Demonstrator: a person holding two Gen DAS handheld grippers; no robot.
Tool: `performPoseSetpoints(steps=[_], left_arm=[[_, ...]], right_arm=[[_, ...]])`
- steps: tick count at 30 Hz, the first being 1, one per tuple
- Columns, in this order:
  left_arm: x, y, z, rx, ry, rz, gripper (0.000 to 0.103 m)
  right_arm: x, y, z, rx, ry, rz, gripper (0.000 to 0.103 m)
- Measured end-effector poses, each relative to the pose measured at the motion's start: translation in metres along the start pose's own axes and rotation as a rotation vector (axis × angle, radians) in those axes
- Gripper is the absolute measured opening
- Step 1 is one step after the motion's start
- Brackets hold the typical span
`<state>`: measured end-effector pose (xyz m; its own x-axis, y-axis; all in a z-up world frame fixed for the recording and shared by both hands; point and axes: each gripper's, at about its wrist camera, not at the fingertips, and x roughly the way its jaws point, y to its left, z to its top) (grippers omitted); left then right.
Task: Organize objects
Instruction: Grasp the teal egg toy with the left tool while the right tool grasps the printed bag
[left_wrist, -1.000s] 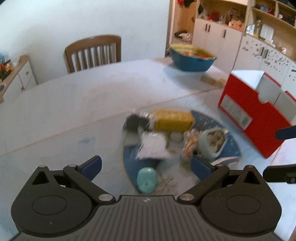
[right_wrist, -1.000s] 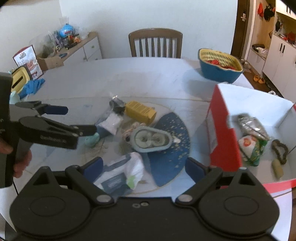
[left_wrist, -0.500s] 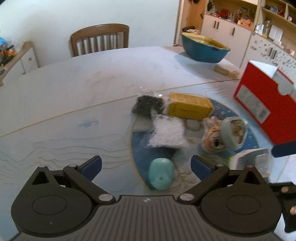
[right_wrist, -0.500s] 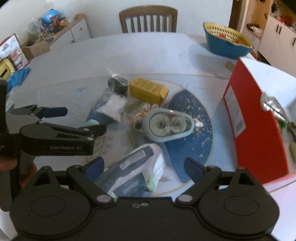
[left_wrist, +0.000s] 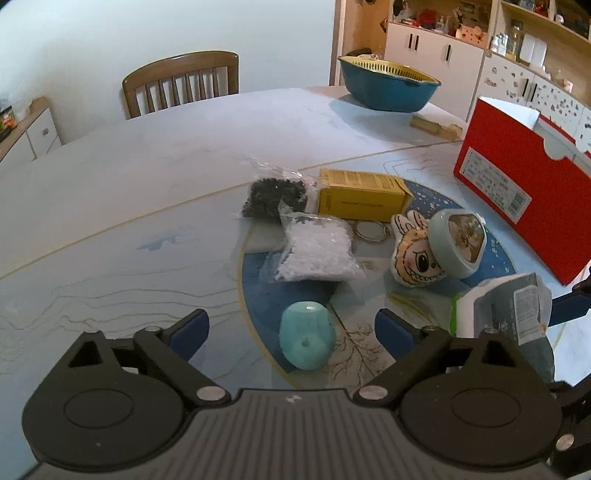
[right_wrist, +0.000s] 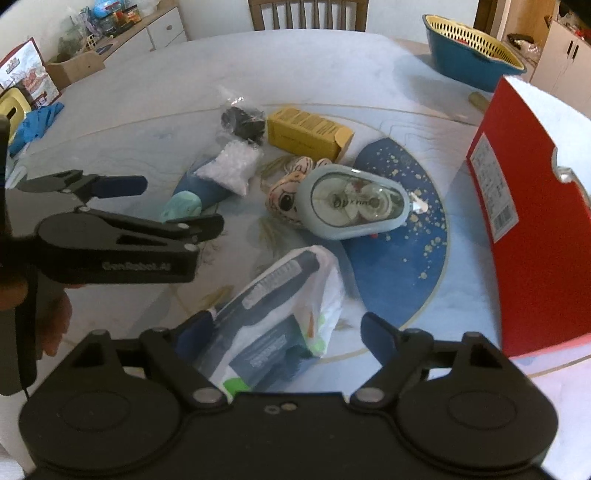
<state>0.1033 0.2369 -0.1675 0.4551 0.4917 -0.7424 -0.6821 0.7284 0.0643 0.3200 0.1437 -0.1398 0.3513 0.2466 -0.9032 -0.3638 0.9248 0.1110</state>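
Blue pads on the left gripper (left_wrist: 291, 326) are closing in, and between them sits the small turquoise egg-shaped capsule (left_wrist: 307, 339), untouched, larger in view than a second ago as the hand came down. The right gripper (right_wrist: 288, 334) is narrowing too, dropped low over the white-and-blue plastic pouch of wipes (right_wrist: 280, 325), which now lies between its fingers with the left pad at its edge; whether it presses I cannot tell. Ahead of the left fingers lie a clear bag of white beads (left_wrist: 317, 251), a bag of black beads (left_wrist: 275, 197), a yellow cardboard box (left_wrist: 362, 194), a grinning rabbit plush charm (left_wrist: 415, 254) and a pale blue correction-tape dispenser (left_wrist: 458, 243), all on the round marble-patterned table (left_wrist: 147, 184) with its blue inlay. To the right stands the red cardboard box (left_wrist: 517, 199). Beyond are a wooden chair (left_wrist: 181, 83), a blue basin with a yellow colander (left_wrist: 388, 86) and white cupboards (left_wrist: 436, 55). Only the right view shows the left tool from the side, a hand (right_wrist: 55, 314) on its grip, and the cluttered sideboard (right_wrist: 110, 37).
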Motion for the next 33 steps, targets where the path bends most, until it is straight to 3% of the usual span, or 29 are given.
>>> performPoseSetpoints(steps=[9, 14, 20, 24, 33], left_arm=[[-0.001, -0.007, -0.001, 0.013, 0.008, 0.009, 0.073], [-0.002, -0.007, 0.001, 0.007, 0.007, 0.028, 0.052], [-0.003, -0.007, 0.003, -0.012, 0.015, 0.045, 0.035], [-0.004, -0.010, 0.004, -0.020, 0.025, 0.056, 0.030], [-0.011, -0.021, 0.006, -0.022, 0.066, 0.068, 0.030]], right_arm=[[-0.003, 0.001, 0.003, 0.003, -0.006, 0.059, 0.054], [-0.006, 0.002, 0.001, -0.019, -0.017, 0.047, 0.044], [-0.013, -0.001, -0.001, -0.036, -0.037, 0.031, 0.032], [-0.018, -0.008, -0.003, -0.029, -0.047, 0.031, 0.021], [-0.032, -0.030, -0.009, -0.004, -0.080, 0.052, 0.016]])
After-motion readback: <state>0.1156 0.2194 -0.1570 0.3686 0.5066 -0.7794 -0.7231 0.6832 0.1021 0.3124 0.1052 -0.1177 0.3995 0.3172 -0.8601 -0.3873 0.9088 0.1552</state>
